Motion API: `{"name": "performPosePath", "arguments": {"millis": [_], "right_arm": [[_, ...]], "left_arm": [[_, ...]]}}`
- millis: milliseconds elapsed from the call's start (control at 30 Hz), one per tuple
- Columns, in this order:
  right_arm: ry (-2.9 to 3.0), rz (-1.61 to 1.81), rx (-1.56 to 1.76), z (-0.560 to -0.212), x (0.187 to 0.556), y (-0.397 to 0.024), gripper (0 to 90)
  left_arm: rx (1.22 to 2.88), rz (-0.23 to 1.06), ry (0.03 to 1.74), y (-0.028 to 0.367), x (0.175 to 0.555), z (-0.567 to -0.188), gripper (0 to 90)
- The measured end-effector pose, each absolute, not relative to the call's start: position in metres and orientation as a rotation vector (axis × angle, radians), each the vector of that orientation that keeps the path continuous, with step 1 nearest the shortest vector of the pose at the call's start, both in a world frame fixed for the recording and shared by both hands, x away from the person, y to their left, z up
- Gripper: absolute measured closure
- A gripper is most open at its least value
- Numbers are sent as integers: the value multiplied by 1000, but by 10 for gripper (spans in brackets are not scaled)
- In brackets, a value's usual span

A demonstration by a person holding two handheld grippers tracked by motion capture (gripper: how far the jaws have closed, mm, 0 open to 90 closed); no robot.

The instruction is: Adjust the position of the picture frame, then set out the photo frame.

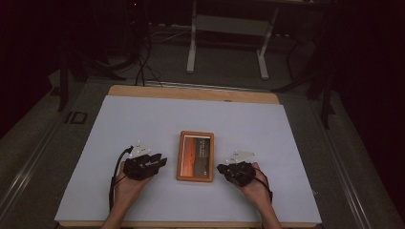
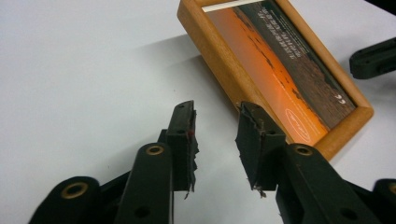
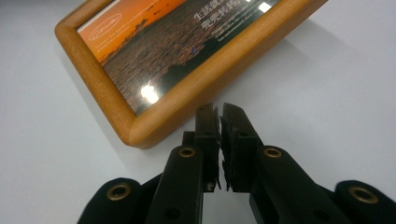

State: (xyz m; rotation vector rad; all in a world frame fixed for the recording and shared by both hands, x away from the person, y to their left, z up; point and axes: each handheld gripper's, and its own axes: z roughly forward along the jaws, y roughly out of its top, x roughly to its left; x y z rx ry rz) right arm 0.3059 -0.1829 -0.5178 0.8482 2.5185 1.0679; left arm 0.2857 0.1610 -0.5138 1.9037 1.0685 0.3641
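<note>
Flat at the middle of the pale grey table mat [image 1: 143, 124]: a rectangular wooden picture frame with an orange sunset print [image 1: 195, 156], untouched. Just beside its left long edge, left gripper [image 1: 160, 162], jaws parted about halfway, nothing between them. Just beside the near right corner, right gripper [image 1: 223, 168], jaws nearly closed, empty. Both low, pointing inward, hands behind. Better to open wider first, then take the wooden edges evenly.

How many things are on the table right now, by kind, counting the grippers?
Frame: 1
Grippers: 2, left gripper and right gripper
Mat: 1
Total: 4
</note>
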Motion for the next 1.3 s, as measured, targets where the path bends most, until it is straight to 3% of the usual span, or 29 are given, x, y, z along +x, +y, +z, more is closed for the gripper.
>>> {"name": "performPosePath", "arguments": {"millis": [467,633,967,1300], "right_arm": [[2377,1178,820,-483,337,-171,839],[2333,1195,818,-473,358,-159,895],[2362,1169,843,-485,388,-135,899],[2363,1134,880,-494,395,-132,900]], "left_arm": [[1891,314,1003,153,280,-506,580],[1888,310,1015,155,281,-507,572],[1885,311,1022,156,281,-504,561],[1883,295,1025,155,280,-502,542]]}}
